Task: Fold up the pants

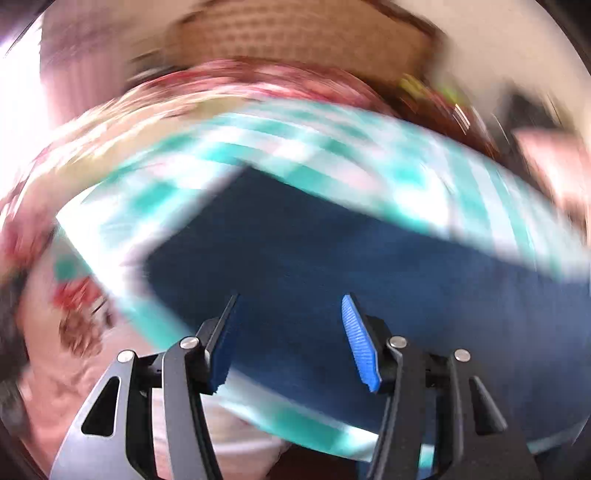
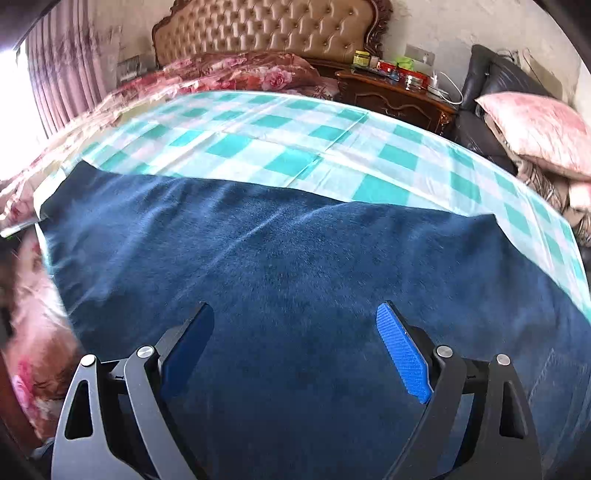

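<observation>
Curtain: pinkish-mauve pleated curtain [image 2: 62, 81] hangs at the far left of the right wrist view, with bright light coming in next to it.
Quilt: red and pink floral quilt [image 2: 236, 70] is bunched along the left side and head of the bed, just behind the check sheet.
Headboard: tan button-tufted headboard with a carved dark wood frame [image 2: 266, 29] stands against the wall at the back.
Sheet: teal and white checked bed sheet [image 2: 280, 147] is spread flat over the mattress; in the left wrist view it's a smeary band [image 1: 295, 144].
Pants: dark navy fuzzy pants [image 2: 295, 277] lie spread out on the check sheet across the near part of the bed, a few soft ripples near the far edge. Left wrist view shows the same navy cloth [image 1: 314, 258] with one corner pointing up-left, pretty blurry.
Left gripper: black two-finger gripper with blue ribbed pads [image 1: 291, 339], fingers spread apart, nothing between them, navy cloth behind. Can't tell if it's touching the fabric.
Right gripper: same kind of tool [image 2: 295, 350], fingers wide apart, nothing pinched, hovering over the pants.
Nightstand: dark carved wooden nightstand [image 2: 391, 96] sits right of the bed with jars and tins on top.
Pillow: shiny pink pillow [image 2: 535, 125] rests on a dark leather chair [image 2: 491, 77] at far right.
</observation>
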`<state>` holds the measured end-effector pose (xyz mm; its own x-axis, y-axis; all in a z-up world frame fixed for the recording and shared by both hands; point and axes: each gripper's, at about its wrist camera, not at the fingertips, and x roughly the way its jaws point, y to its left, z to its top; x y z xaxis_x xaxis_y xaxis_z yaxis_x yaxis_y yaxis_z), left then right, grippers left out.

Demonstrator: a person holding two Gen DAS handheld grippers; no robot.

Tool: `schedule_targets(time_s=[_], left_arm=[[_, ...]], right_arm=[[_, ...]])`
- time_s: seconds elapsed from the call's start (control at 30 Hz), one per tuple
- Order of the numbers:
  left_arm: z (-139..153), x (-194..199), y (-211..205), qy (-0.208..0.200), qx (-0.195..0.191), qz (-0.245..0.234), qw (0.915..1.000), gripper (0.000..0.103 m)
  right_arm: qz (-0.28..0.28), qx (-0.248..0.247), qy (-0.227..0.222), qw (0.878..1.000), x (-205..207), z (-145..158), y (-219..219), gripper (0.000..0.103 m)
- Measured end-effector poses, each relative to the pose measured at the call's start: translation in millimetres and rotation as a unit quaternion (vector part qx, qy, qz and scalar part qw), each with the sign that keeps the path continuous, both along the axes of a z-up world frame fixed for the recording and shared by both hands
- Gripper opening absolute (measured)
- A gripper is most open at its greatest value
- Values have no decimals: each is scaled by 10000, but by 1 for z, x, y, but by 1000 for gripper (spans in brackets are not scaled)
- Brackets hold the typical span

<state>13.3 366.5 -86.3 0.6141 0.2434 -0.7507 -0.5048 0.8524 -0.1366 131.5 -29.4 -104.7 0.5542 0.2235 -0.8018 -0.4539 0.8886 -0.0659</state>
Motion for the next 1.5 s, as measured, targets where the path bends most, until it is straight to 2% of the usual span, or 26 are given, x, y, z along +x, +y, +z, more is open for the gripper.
schedule_targets(time_s=[0.03, 0.07, 0.13, 0.17, 0.27, 0.33, 0.47, 0.57, 0.67, 0.77, 0.9, 0.97, 1.13, 1.2, 1.27, 1.33, 1.37, 1.5], left_arm=[[7, -17, 28, -231, -192, 435, 9986, 54], [9, -27, 43, -337, -283, 669, 9968, 53], [9, -46, 69, -403, -419, 964, 9936, 48], [7, -51, 76, -413, -505, 953, 9933, 43], [-1, -61, 74, -329, -510, 688, 9958, 38], [-4, -58, 68, -328, -448, 486, 9973, 38], [-12, -47, 61, -353, -437, 426, 9975, 35], [-19, -37, 58, -210, -422, 304, 9984, 29], [-21, -32, 53, -103, -295, 164, 9994, 28], [-22, -31, 58, -118, -410, 186, 9989, 28], [-24, -25, 59, -18, -383, 146, 9992, 27], [-23, -24, 62, -32, -493, 161, 9987, 25], [-22, -25, 65, -65, -639, 147, 9978, 21], [-21, -26, 66, -91, -714, 153, 9973, 20], [-20, -28, 68, -154, -831, 171, 9963, 19], [-19, -30, 69, -194, -902, 190, 9956, 14], [-17, -31, 69, -217, -894, 216, 9955, 6], [-9, -34, 70, -321, -976, 223, 9945, 5]], right_arm=[[-58, -124, 20, 9999, 5, -6, 3, 82], [-114, -197, 53, 9997, 8, -11, 3, 78], [-243, -269, 136, 9993, 11, -22, -1, 78], [-265, -181, 135, 9994, 11, -22, -4, 79], [-321, -223, 99, 9992, 11, -24, -7, 83], [-372, -226, 90, 9990, 11, -25, -8, 85], [-376, -245, 100, 9989, 11, -25, -7, 86], [-385, -216, 112, 9990, 12, -25, -8, 86], [-416, -201, 111, 9989, 12, -26, -9, 88], [-429, -204, 96, 9988, 13, -26, -9, 89], [-471, -288, 70, 9985, 12, -23, -7, 89], [-343, -210, -35, 9992, 7, -18, -3, 85], [89, 29, -136, 9999, -8, -4, 15, 85], [181, -19, -114, 9998, -11, -6, 22, 85], [235, -274, -17, 9993, -11, -16, 28, 85], [228, -354, 59, 9991, -12, -24, 29, 86], [168, -302, 95, 9994, -10, -25, 27, 87], [159, -296, 110, 9994, -11, -25, 27, 88]])
